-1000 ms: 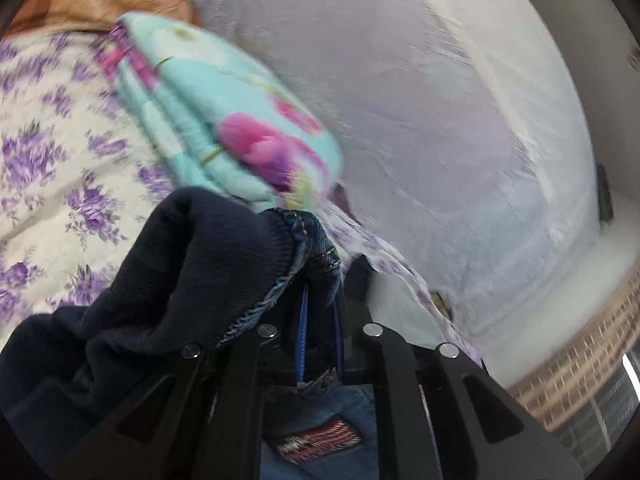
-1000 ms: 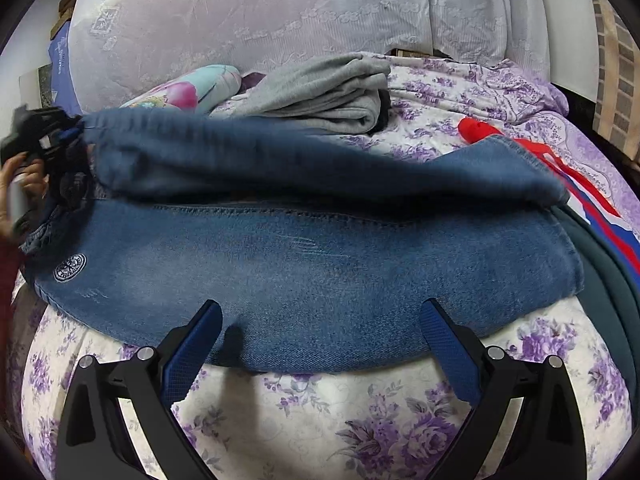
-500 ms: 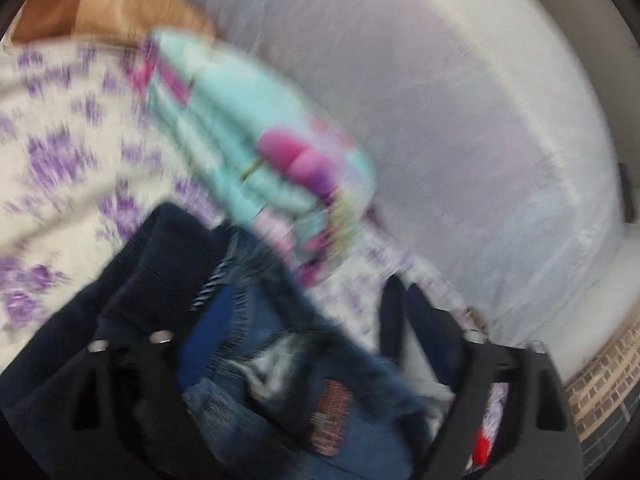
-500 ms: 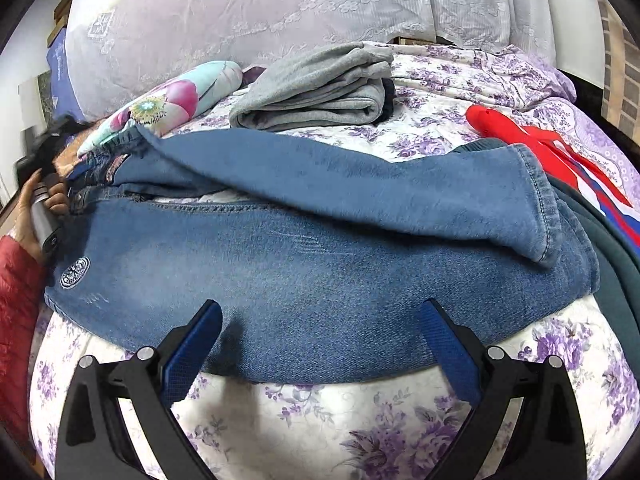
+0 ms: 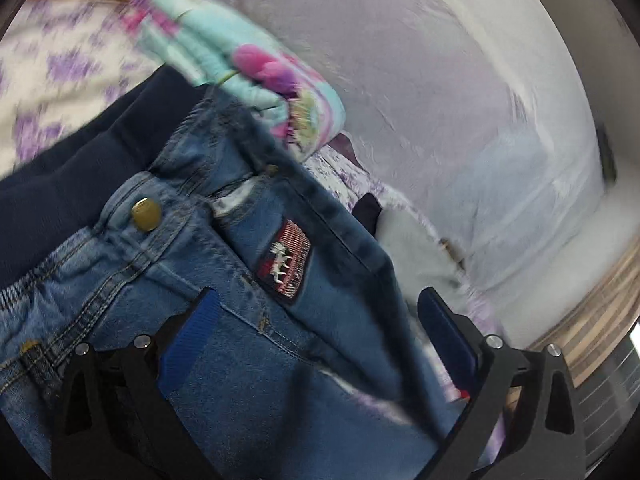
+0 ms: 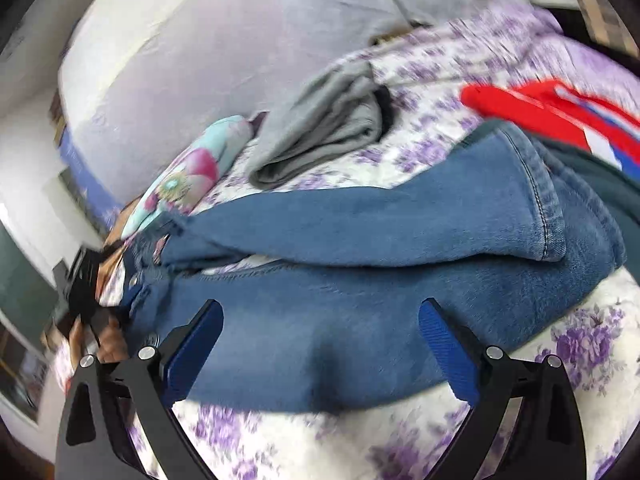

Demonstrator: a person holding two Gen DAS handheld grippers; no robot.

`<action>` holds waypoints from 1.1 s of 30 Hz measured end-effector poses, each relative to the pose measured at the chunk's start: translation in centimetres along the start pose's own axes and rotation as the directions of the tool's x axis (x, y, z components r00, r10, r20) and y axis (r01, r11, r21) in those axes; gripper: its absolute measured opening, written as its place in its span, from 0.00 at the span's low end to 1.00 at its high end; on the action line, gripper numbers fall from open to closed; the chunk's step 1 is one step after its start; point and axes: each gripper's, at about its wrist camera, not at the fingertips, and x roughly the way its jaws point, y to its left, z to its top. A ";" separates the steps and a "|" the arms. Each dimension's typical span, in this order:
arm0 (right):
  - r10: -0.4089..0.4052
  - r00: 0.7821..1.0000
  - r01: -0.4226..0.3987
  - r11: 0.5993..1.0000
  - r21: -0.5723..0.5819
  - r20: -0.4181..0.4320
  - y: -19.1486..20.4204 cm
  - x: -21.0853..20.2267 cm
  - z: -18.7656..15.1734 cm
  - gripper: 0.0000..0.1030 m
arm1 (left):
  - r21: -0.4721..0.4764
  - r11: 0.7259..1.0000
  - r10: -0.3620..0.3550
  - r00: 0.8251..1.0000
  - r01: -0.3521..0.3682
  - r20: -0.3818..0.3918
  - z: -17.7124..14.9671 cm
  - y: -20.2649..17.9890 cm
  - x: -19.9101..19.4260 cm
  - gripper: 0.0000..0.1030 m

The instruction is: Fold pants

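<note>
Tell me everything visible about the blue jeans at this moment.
The blue jeans are washed denim, lying lengthwise across the floral bedsheet, one leg folded over the other with hems at the right. The waistband shows a brass button and a red woven patch. Both the left gripper and the right gripper stand open, neither gripping the denim.

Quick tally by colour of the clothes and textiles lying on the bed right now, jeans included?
Blue denim: 1, the jeans
Grey: 1, the folded grey garment
Turquoise with pink flowers: 1, the folded floral cloth
Red: 1, the red garment
Dark green: 1, the dark green garment
Navy: 1, the navy garment
Total: 6
</note>
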 end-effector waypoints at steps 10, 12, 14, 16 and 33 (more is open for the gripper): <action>-0.036 0.997 0.038 0.999 0.037 -0.067 -1.1 3.4 3.8 0.45 | 0.118 0.993 0.015 1.000 -0.014 -0.002 -0.9 -2.3 0.1 0.94; -0.005 0.995 0.012 0.997 0.072 -0.097 -1.8 4.4 4.6 0.32 | 0.111 0.994 0.010 1.000 -0.010 0.002 -0.9 -2.2 -0.3 0.94; 0.012 0.996 -0.005 0.996 0.085 -0.085 -2.1 4.2 5.0 0.15 | 0.108 0.994 0.005 1.000 -0.006 0.005 -1.2 -2.5 -0.6 0.94; 0.020 0.999 -0.016 0.997 0.071 -0.045 -1.9 3.6 5.7 0.12 | 0.098 0.995 0.003 1.000 -0.004 0.006 -1.2 -2.6 -0.7 0.94; -0.322 0.905 0.306 0.947 0.101 0.280 -6.1 6.9 15.8 0.85 | 0.065 0.997 0.033 0.998 -0.030 -0.046 -1.1 -1.9 1.3 0.94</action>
